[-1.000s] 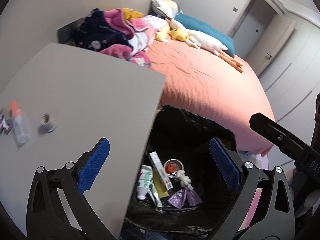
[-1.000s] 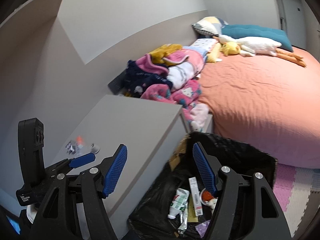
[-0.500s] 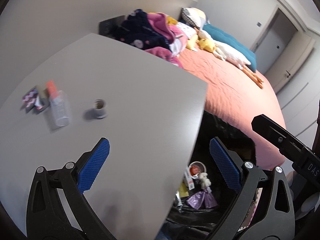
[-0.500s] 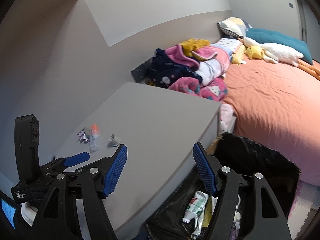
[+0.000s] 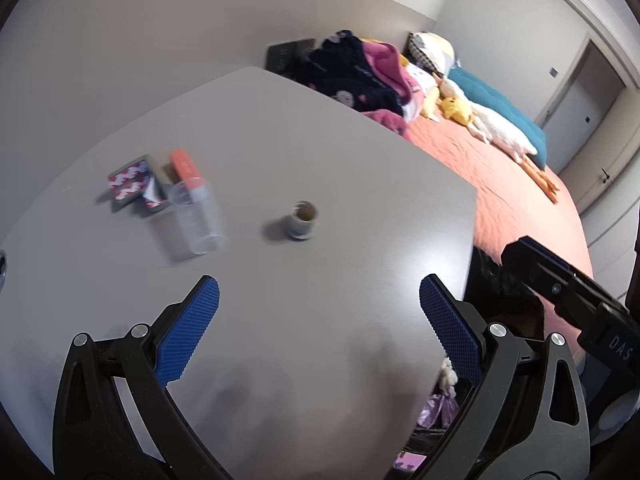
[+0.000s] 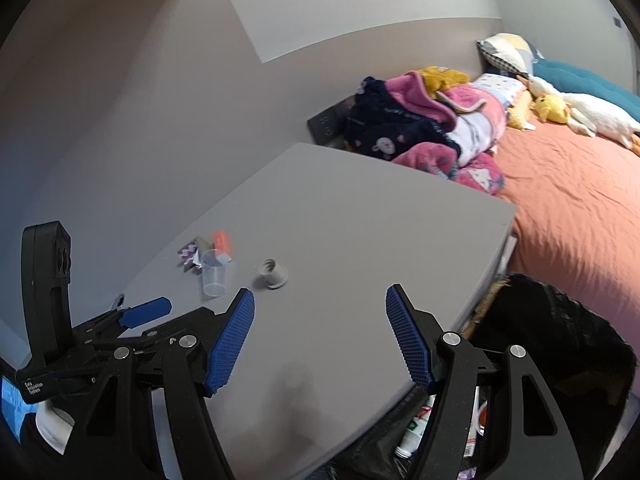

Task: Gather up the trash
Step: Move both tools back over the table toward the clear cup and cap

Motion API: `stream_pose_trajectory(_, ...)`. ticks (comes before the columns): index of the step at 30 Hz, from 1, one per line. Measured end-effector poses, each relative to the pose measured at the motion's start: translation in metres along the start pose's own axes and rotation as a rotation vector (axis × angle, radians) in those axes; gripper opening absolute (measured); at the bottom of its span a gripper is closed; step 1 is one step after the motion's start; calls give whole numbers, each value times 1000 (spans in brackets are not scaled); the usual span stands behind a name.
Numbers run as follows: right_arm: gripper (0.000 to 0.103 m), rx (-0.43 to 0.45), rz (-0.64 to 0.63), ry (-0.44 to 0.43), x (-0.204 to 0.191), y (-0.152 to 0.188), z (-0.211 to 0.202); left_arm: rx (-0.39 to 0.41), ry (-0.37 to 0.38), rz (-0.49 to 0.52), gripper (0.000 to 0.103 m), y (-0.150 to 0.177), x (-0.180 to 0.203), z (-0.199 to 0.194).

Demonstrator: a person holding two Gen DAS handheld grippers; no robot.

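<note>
On the grey table top (image 5: pixel 340 168) lie a clear plastic cup (image 5: pixel 196 216) on its side, an orange-capped tube (image 5: pixel 185 164) behind it, a patterned wrapper (image 5: pixel 132 182) at the left, and a small grey cap (image 5: pixel 301 221). The same items show in the right wrist view: cup (image 6: pixel 214 270), cap (image 6: pixel 273 274), wrapper (image 6: pixel 190 255). My left gripper (image 5: pixel 316 332) is open and empty over the table, short of the cap. My right gripper (image 6: pixel 320 340) is open and empty beside it. A black bin bag (image 6: pixel 560 344) with trash stands to the table's right.
A bed with an orange sheet (image 6: pixel 580 200) lies beyond the table, with a pile of clothes (image 6: pixel 420 120), pillows and a plush duck (image 5: pixel 496 132). A grey wall (image 6: pixel 140 100) runs behind the table. A door (image 5: pixel 588 92) is at the far right.
Both grippers have swung left from above the bin bag to over the table. The cup, cap and wrapper now sit nearer the middle of both views. Both stay open.
</note>
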State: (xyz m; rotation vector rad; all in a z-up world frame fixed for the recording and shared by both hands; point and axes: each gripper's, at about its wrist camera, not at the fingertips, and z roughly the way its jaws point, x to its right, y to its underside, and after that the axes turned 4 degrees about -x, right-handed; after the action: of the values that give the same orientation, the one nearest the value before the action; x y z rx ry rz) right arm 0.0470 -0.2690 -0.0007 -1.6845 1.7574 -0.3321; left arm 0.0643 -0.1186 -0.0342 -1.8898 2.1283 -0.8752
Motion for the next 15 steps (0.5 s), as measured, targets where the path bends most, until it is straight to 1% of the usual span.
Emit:
stream_pose_trajectory(6,69,-58,-18,-20,-11,-1,22,-6,-20,-37,96,-4,-21,7)
stream_pose_trajectory(9,65,-88,-22,-29,-15,-2,32,-9,-29,-52,96,-6,-30,11)
stream_pose_trajectory(15,65,-118,-40,-30,-23,-5,53,-22,-46,-84,96,-11,-47,21)
